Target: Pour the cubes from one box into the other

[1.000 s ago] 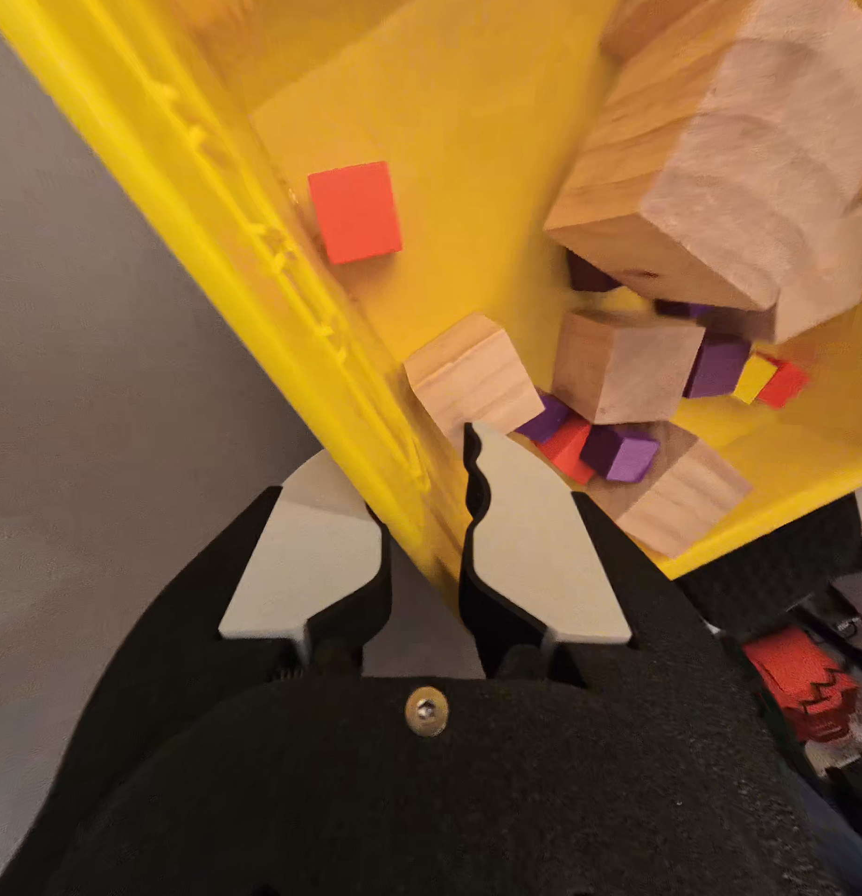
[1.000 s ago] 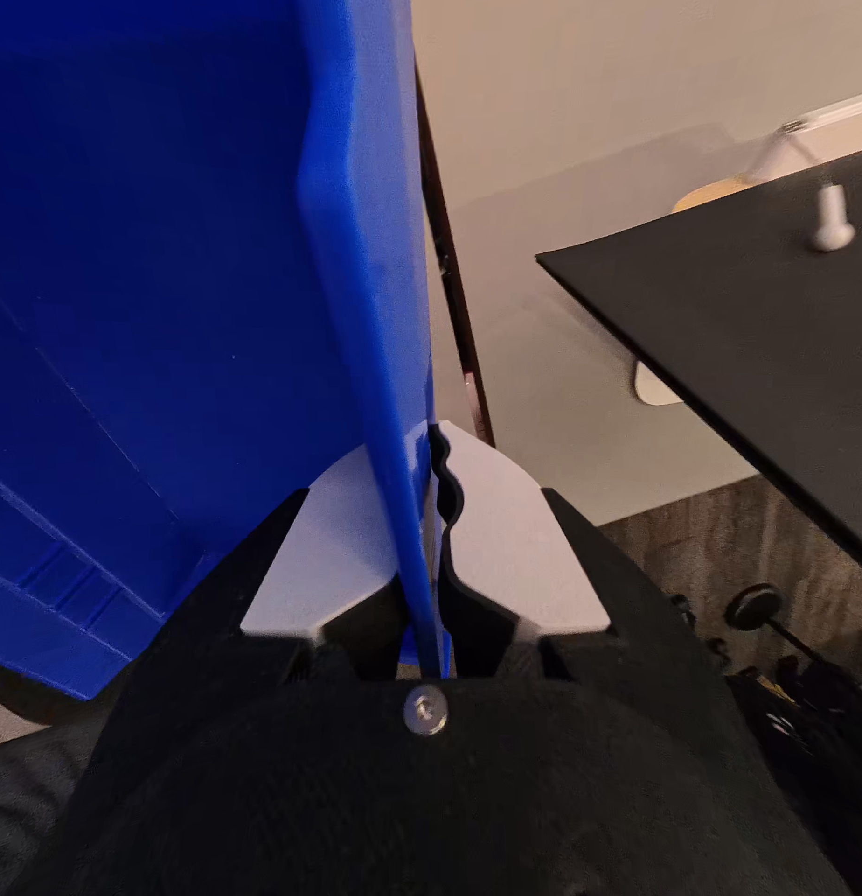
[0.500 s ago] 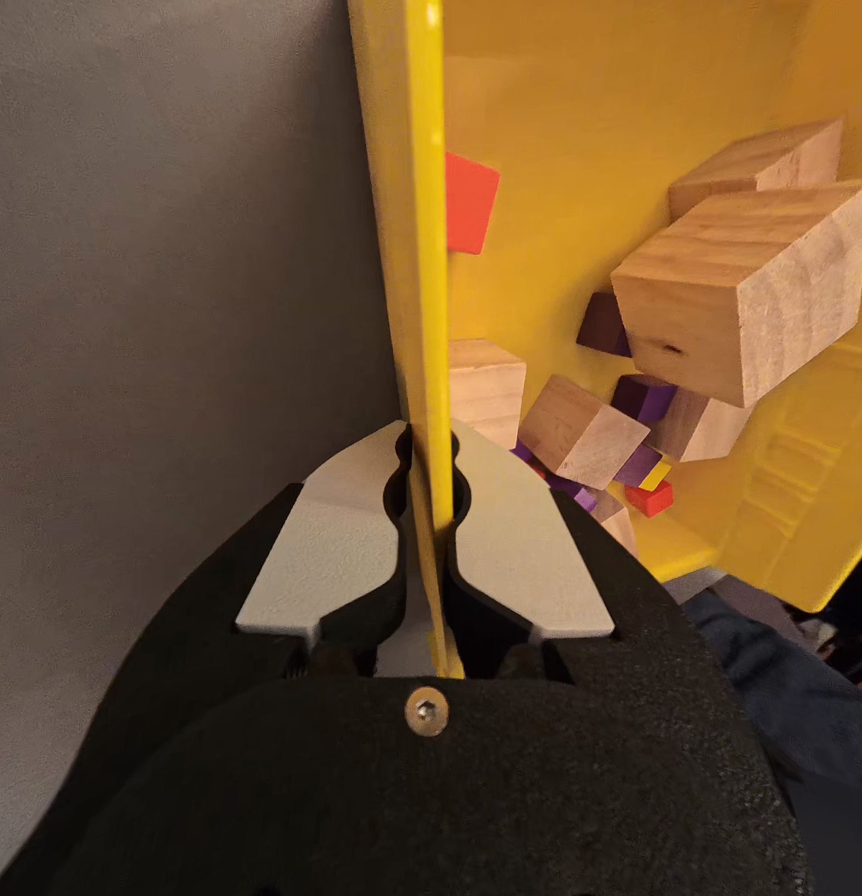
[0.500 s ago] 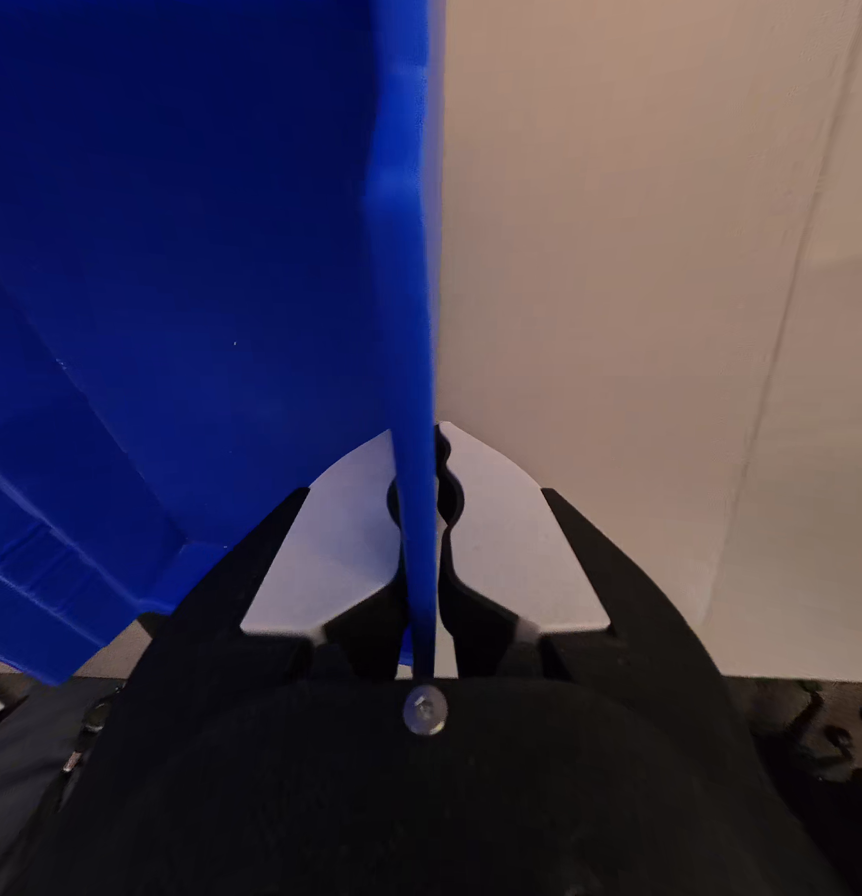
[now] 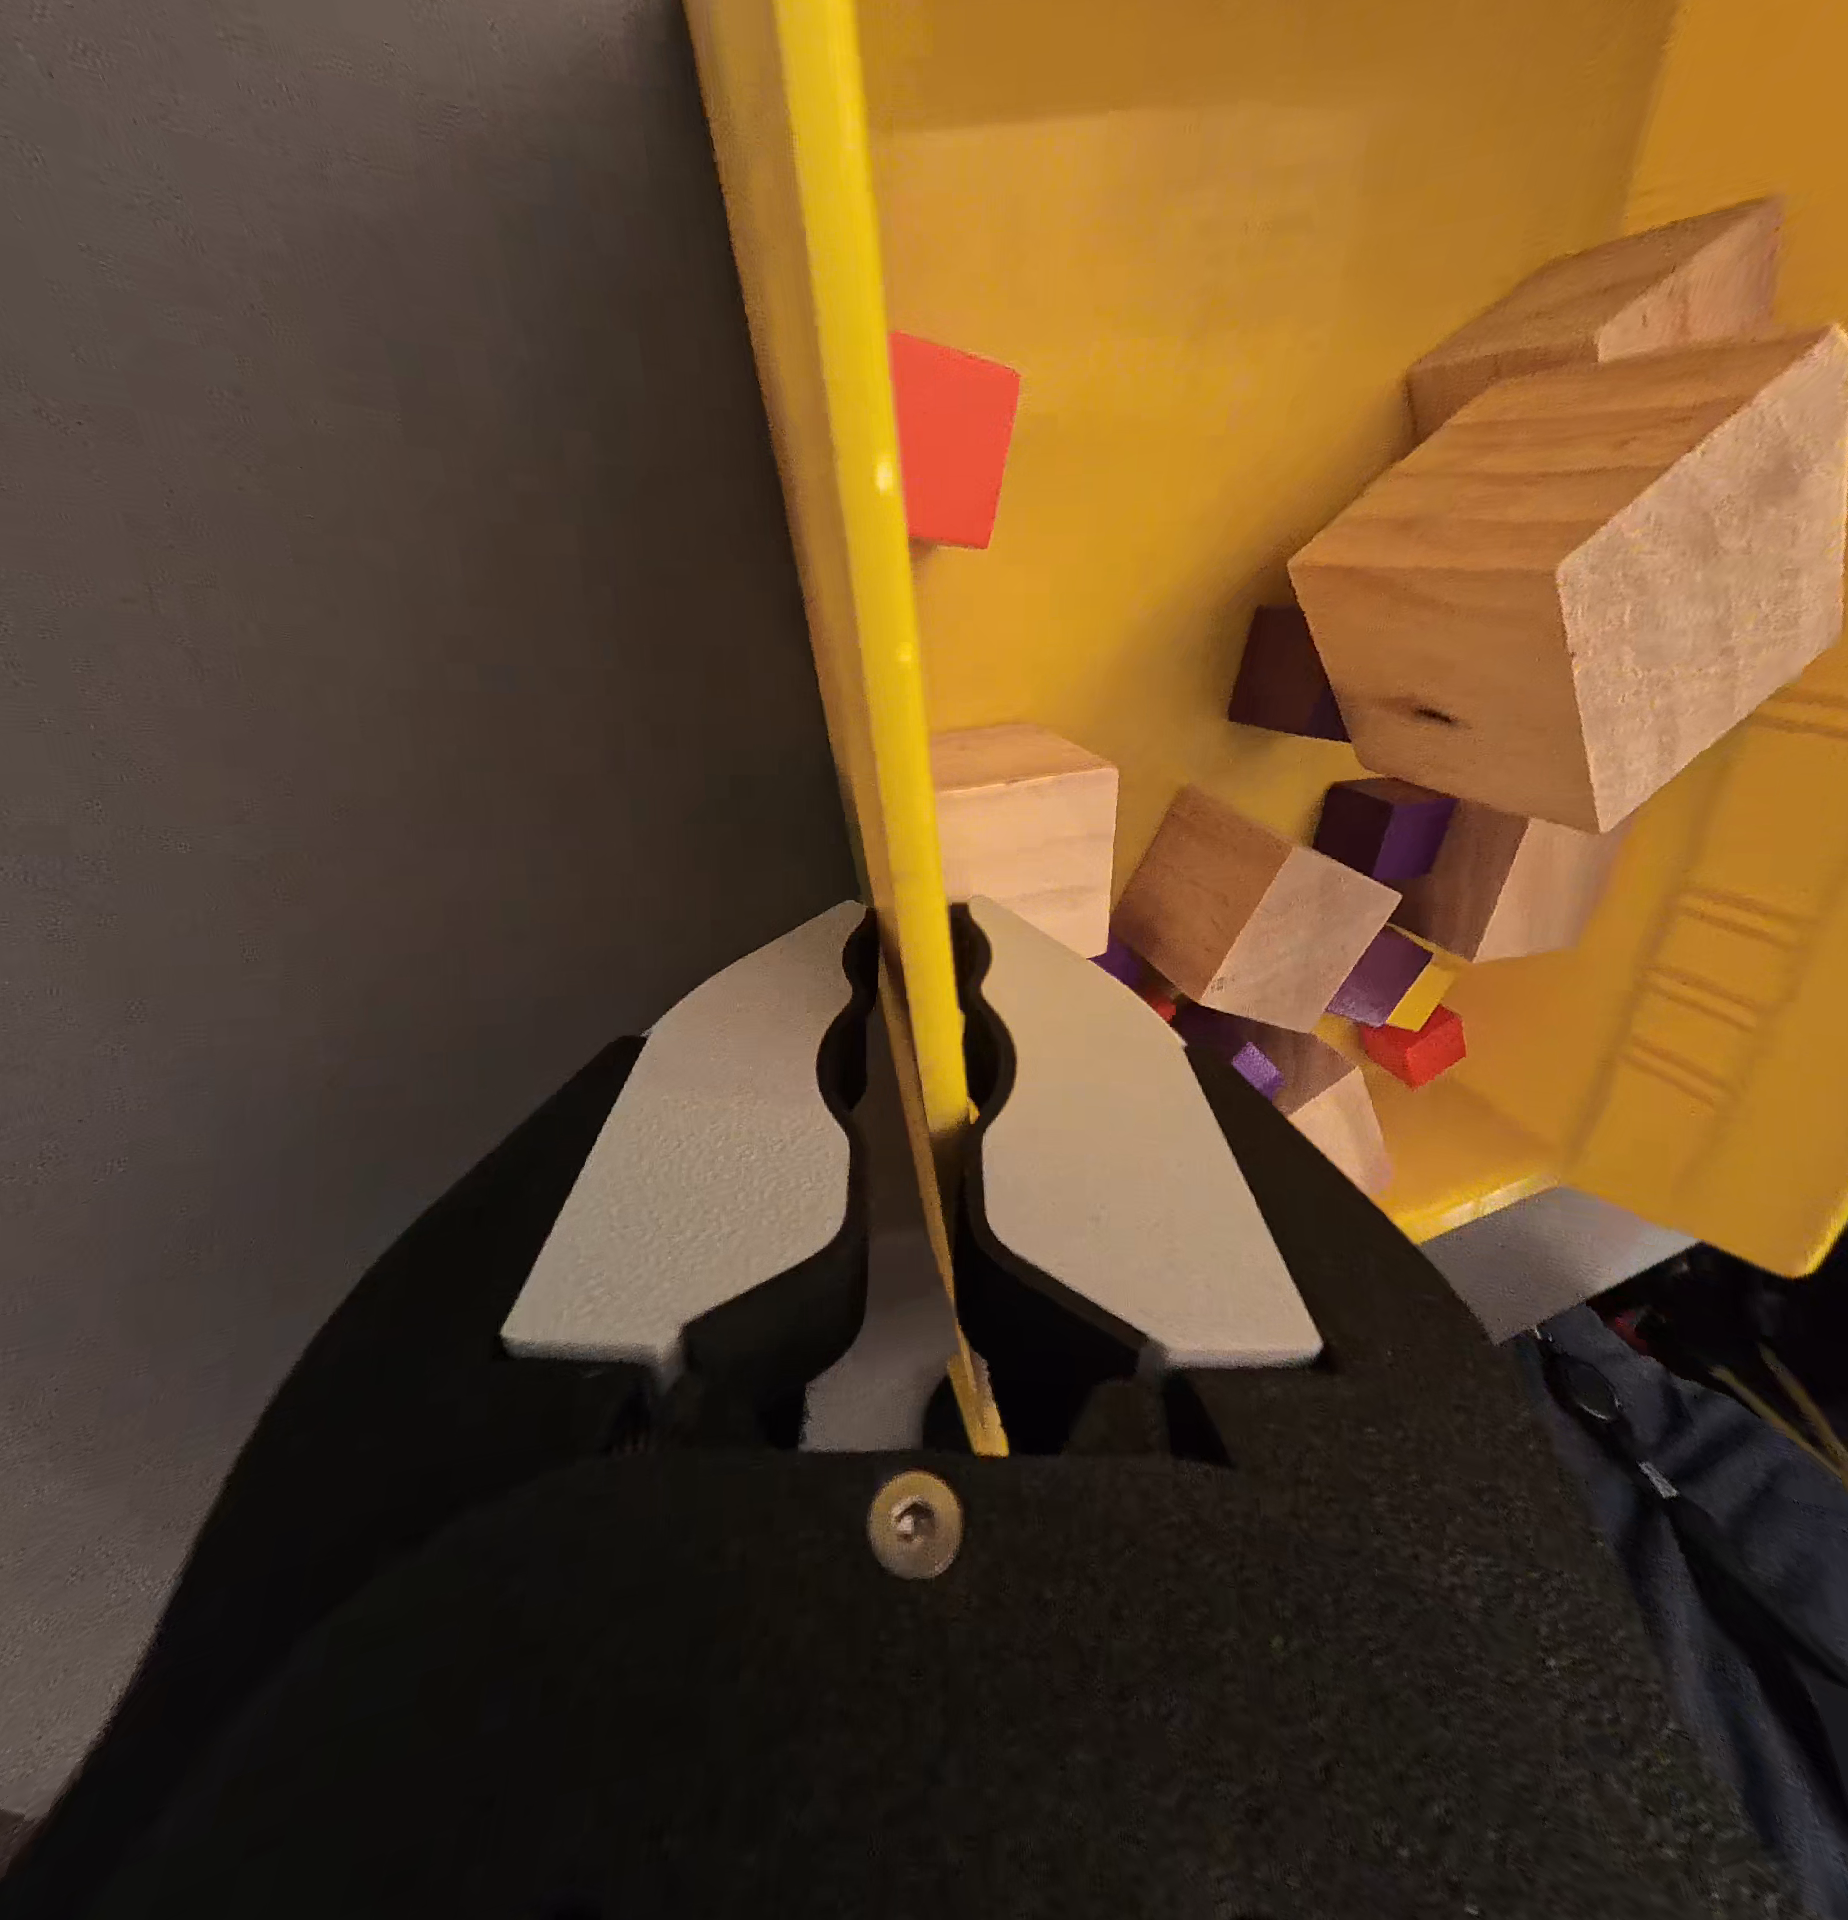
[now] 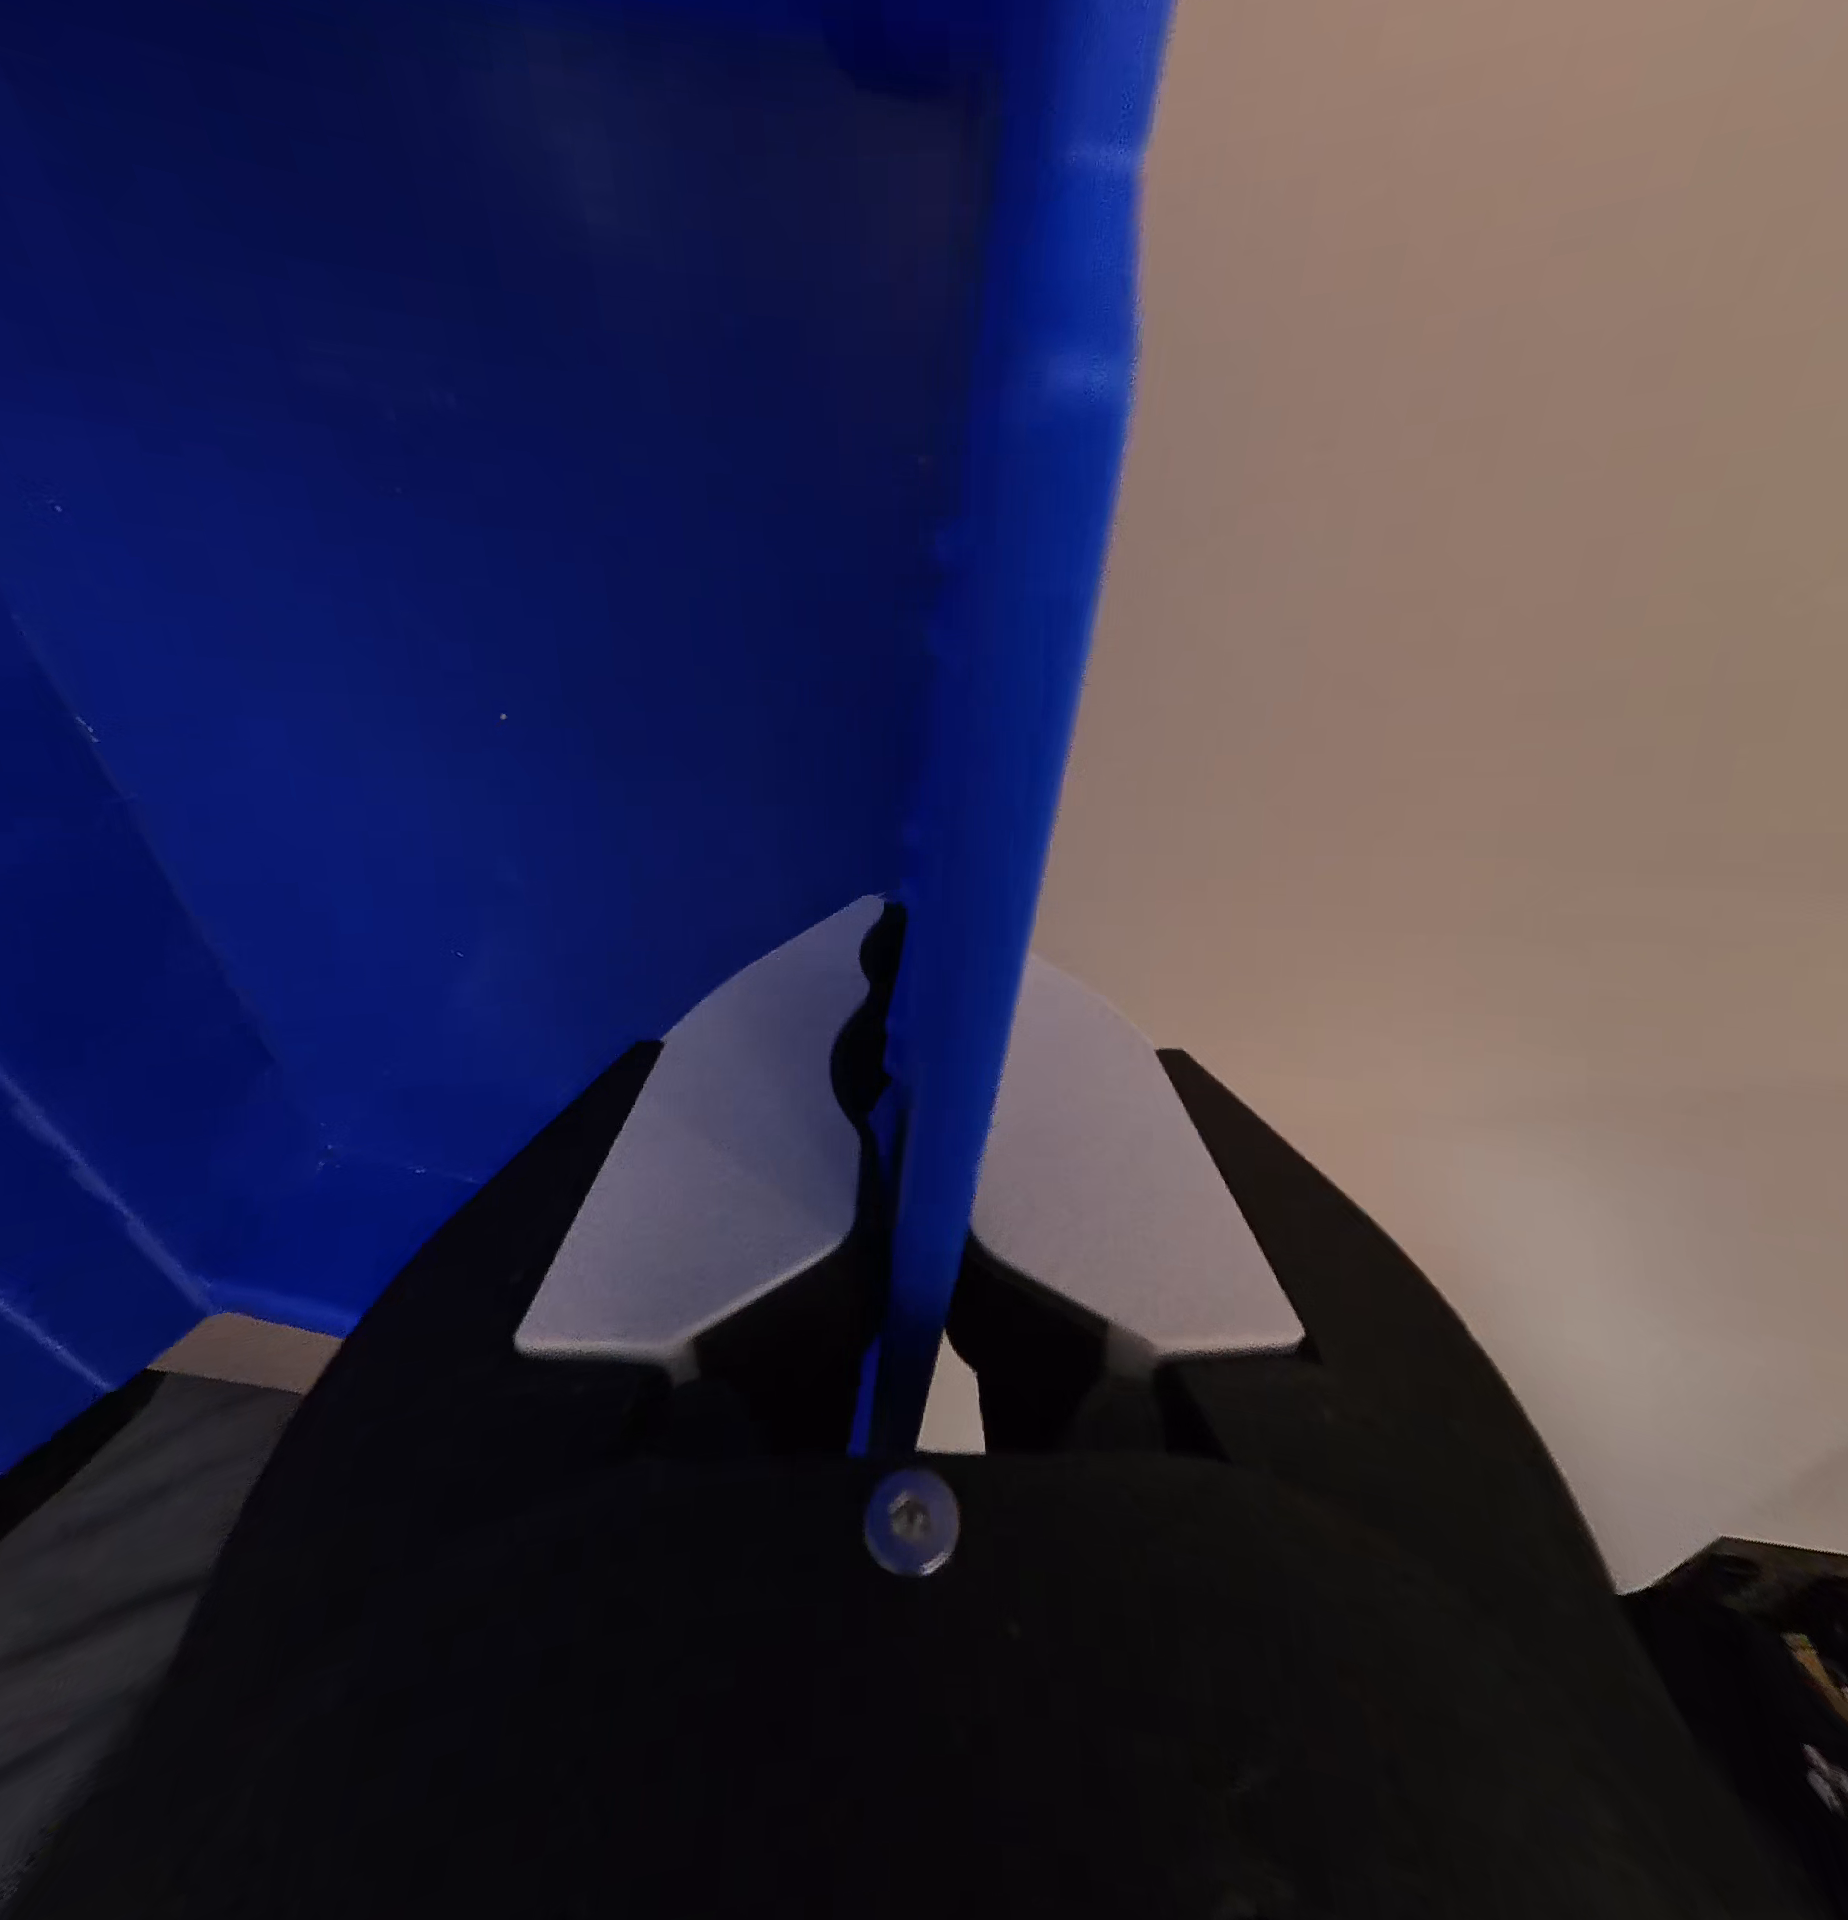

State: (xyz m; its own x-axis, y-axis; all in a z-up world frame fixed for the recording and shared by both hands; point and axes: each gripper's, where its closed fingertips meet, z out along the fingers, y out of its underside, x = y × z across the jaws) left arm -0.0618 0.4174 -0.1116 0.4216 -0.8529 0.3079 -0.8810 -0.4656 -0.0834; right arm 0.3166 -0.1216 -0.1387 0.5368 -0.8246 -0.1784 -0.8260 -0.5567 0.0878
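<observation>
My left gripper (image 5: 915,935) is shut on the side wall of a yellow box (image 5: 1263,260), held up off any surface. Inside it lie several cubes: a large wooden cube (image 5: 1585,592), smaller wooden cubes (image 5: 1252,925), a red cube (image 5: 946,442) by the gripped wall, and small purple (image 5: 1382,826), red and yellow cubes heaped in the lower corner. My right gripper (image 6: 925,925) is shut on the side wall of a blue box (image 6: 484,571). The part of the blue box's inside that shows holds no cubes.
A plain grey wall (image 5: 328,623) fills the left of the left wrist view. A beige wall (image 6: 1522,623) fills the right of the right wrist view. Dark cloth (image 5: 1730,1558) shows at the lower right under the yellow box.
The left gripper went from open astride the yellow wall to shut on it, and the yellow box swung upright. The right view swung away from the black table toward the bare wall.
</observation>
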